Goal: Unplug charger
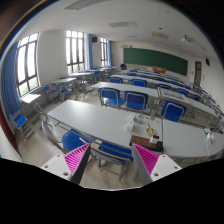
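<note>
My gripper [112, 166] is held high over a classroom floor, its fingers wide open with nothing between the pink pads [75, 158]. Beyond the fingers a long white desk [100, 118] runs across the view. Small dark objects [141, 124] lie on its right part; they are too small to tell whether they are the charger. No socket or cable can be made out. They are well ahead of the fingers and to the right.
A blue chair [113, 150] stands tucked under the near desk just ahead of the fingers. More rows of white desks and blue chairs [135, 100] fill the room. Windows [27, 62] are on the left and a green board [152, 58] hangs at the back.
</note>
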Available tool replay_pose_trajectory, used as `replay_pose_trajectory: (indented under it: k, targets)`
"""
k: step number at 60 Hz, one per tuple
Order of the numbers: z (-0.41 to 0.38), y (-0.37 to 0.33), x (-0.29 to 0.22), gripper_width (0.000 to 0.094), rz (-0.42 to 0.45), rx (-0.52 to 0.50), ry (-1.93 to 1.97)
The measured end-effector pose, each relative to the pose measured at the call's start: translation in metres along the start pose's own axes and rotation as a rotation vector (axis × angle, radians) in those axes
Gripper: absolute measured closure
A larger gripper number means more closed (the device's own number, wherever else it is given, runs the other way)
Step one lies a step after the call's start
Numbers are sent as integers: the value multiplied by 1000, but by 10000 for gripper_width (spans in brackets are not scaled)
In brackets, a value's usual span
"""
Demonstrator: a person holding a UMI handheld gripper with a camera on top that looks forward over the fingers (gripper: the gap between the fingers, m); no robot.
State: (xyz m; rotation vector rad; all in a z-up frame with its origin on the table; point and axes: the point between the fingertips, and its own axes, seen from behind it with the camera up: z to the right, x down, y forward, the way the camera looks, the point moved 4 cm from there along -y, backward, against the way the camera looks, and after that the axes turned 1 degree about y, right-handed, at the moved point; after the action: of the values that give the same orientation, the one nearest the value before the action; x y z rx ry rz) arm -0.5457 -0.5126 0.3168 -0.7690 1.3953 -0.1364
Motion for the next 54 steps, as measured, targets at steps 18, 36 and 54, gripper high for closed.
replay_pose_trajectory:
  k: [18, 36, 54]
  targets:
    - [52, 34, 41, 79, -66, 54, 62]
    - [197, 158, 90, 89, -43, 282, 161]
    - [270, 303, 85, 91, 38, 337, 152]
